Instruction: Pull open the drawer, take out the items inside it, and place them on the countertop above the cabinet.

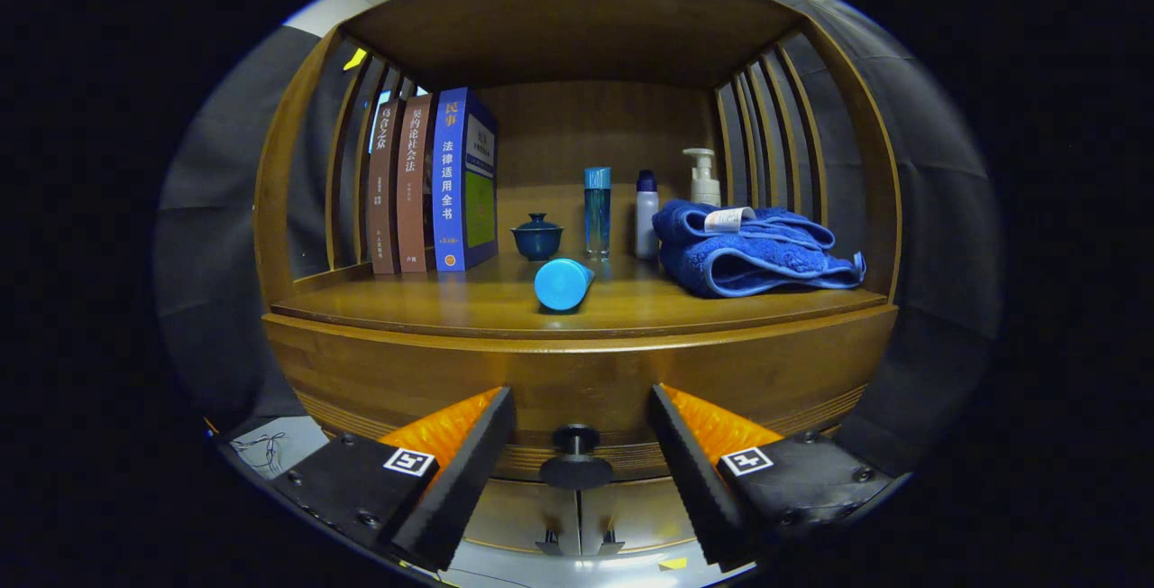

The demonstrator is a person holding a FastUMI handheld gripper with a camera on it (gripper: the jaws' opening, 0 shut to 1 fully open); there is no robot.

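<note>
A wooden cabinet (577,372) fills the scene, seen from low and straight on, with the claw (577,489) pointing at its front. The claw's two fingers stand wide apart and grip nothing. Between them, level with their tips and centred in the gap, sits the small dark round knob (576,458) of the drawer (577,390), whose curved wooden face runs crosswise just beyond the fingers. Whether the fingertips reach the knob or stop just short of it cannot be told. The knob's stem points straight back toward the claw, so the pull would likely run directly backward along the fingers' line. Above the drawer front lies the bench (469,304), the cabinet's top shelf. On it, beyond and above the claw, a blue cylinder (563,283) lies on its side, with a lidded cup (537,237), bottles (622,211), upright books (433,182) and a folded blue towel (748,254) further back. The drawer looks closed, so its contents are hidden.
</note>
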